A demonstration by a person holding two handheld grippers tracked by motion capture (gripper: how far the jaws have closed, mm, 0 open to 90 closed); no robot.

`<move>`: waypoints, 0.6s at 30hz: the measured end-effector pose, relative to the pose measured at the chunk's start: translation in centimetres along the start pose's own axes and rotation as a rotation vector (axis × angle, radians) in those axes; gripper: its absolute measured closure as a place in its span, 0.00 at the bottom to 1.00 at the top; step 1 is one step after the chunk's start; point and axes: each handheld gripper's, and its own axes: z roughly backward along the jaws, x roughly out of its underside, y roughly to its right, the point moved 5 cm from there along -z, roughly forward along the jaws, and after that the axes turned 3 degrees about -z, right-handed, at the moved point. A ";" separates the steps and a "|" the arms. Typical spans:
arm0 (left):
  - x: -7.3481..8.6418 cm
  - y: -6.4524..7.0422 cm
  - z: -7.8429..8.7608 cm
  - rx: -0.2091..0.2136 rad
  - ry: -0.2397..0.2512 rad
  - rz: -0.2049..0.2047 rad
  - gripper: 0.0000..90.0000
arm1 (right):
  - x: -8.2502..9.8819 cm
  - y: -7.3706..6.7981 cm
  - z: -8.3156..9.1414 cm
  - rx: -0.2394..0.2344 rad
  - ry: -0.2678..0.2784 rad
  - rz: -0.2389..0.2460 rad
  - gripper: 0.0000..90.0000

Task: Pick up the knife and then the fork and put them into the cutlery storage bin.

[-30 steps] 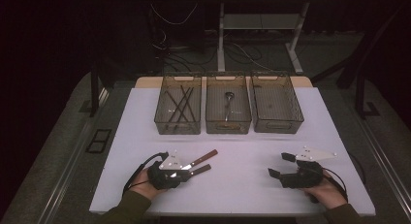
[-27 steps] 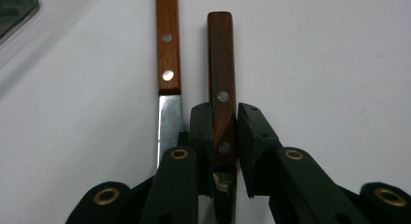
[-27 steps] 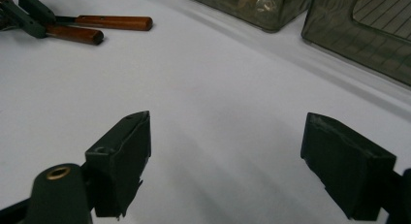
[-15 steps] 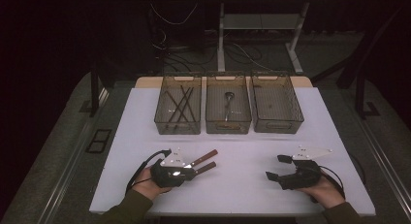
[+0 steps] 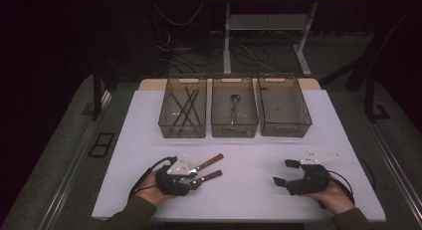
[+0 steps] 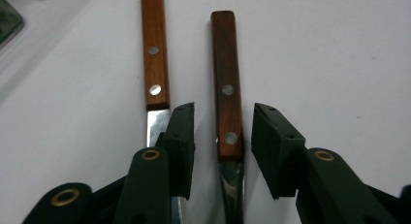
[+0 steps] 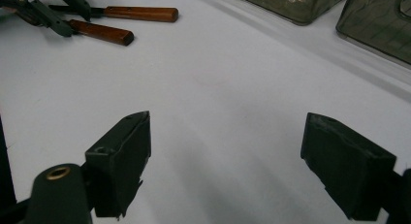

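Observation:
Two wooden-handled knives lie side by side on the white table (image 5: 249,190), handles pointing right. My left gripper (image 5: 196,176) (image 6: 223,107) straddles the nearer knife (image 5: 209,177) (image 6: 228,103) where handle meets blade. Its jaws have just been opening, and a gap shows on each side of the handle. The farther knife (image 5: 209,162) (image 6: 155,54) lies just outside one jaw, its blade running under it. My right gripper (image 5: 282,172) (image 7: 228,122) rests at the front right, open with nothing between its jaws. In the right gripper view both knives (image 7: 140,13) lie far off beside the left gripper (image 7: 48,15).
Three clear bins stand in a row at the table's back. The left bin (image 5: 164,124) holds several dark thin utensils, the middle bin (image 5: 217,125) holds a spoon (image 5: 234,103), and the right bin (image 5: 303,123) looks bare. Bare white surface lies between the two grippers.
The left gripper's jaws have spread apart around the nearer knife's handle. Both hands and both knives stay where they were.

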 end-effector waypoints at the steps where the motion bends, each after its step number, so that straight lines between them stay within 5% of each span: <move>1: 0.1 -0.1 0.1 0.003 -0.008 -0.003 0.70 | 0.0 0.0 0.0 0.000 -0.003 0.000 0.21; 7: 0.1 0.2 0.0 0.029 -0.006 -0.037 0.81 | 0.1 0.0 -0.1 -0.005 -0.009 0.002 0.21; 13: -0.1 0.1 0.0 0.038 -0.020 0.014 0.85 | 0.0 -0.2 -0.1 -0.014 -0.011 0.009 0.21; 18: -0.7 0.3 -0.1 0.049 -0.024 0.017 0.86 | -0.2 -0.5 -0.1 -0.042 -0.039 0.027 0.16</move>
